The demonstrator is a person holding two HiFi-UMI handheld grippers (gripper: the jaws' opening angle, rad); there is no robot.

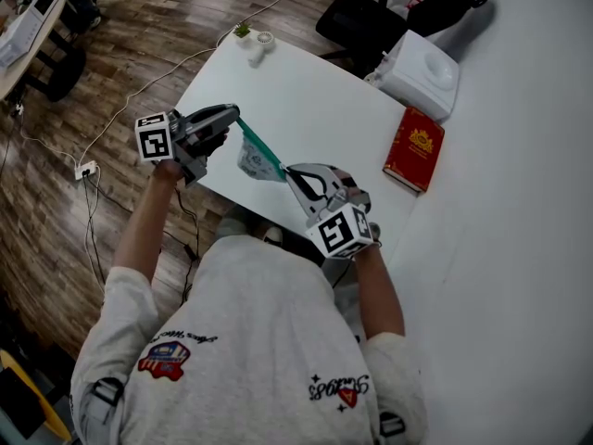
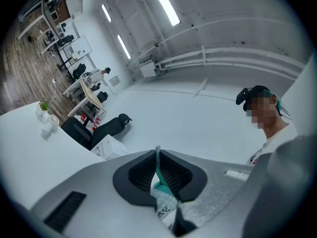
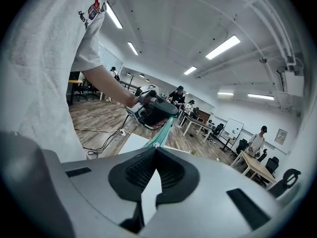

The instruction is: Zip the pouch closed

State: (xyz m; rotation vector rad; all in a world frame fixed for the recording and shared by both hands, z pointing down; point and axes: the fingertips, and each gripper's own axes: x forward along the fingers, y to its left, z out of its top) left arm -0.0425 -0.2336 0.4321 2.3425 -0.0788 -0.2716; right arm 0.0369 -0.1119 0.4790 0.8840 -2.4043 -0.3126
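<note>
A small pouch with a teal zip edge and a pale printed body hangs stretched between my two grippers, just above the white table's near-left edge. My left gripper is shut on the pouch's far end; the fabric is pinched between its pads. My right gripper is shut at the near end of the zip. In the right gripper view the teal zip band runs taut from my right gripper to the left gripper. Whether the slider itself is pinched is hidden.
A red book and a white box-shaped appliance lie at the table's right side. A tiny plant and a small white object sit at the far corner. A black chair stands behind; cables and a power strip lie on the wooden floor.
</note>
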